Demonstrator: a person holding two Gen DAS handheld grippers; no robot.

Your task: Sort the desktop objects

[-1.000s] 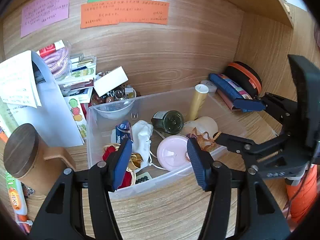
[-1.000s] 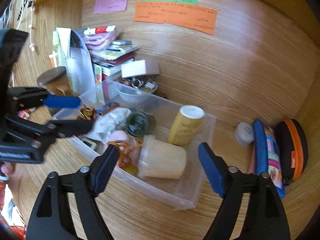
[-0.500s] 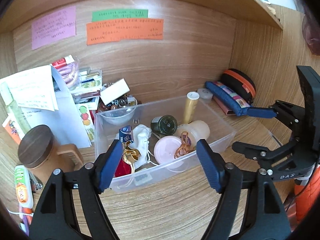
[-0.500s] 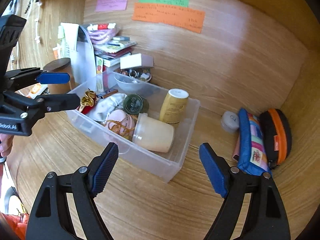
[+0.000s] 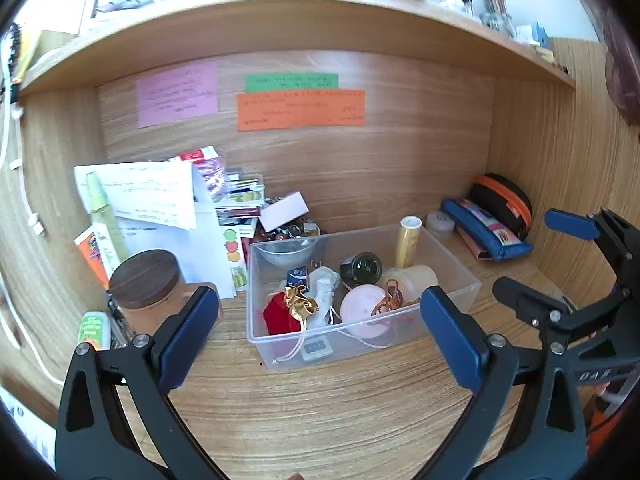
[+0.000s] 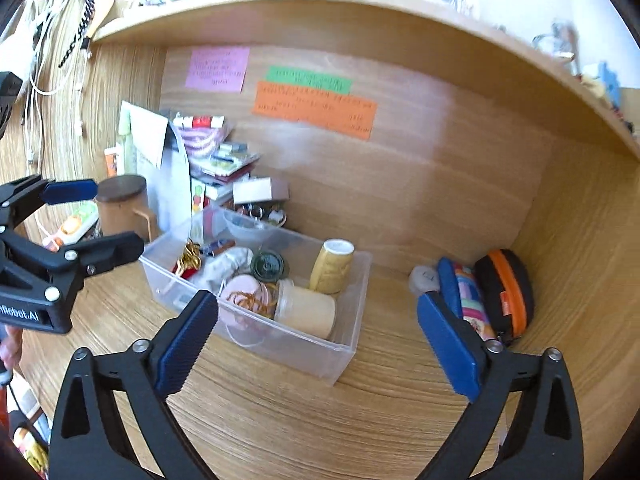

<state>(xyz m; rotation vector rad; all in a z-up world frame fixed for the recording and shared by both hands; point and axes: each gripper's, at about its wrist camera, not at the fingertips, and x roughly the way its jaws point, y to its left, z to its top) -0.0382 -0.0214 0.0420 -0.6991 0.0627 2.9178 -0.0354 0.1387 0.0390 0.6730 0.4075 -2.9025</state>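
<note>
Left tongs [image 5: 320,326] and right tongs [image 6: 318,330], jaws just opened wide with nothing between them, both clear above the table [image 5: 320,412]; clear bin [image 5: 464,276] of sorted oddments on the table against the back panel

Both feeds reach me bright and evenly daylit — light pours in from above the shelf [image 5: 304,12], where the top of each frame washes out to white. A pale glare patch sits on the back panel [image 6: 440,152] in the right wrist view. Fisheye bending bows every edge, black corners vignette, and the desk [image 5: 320,420] looks softly smeared low in frame.
</note>
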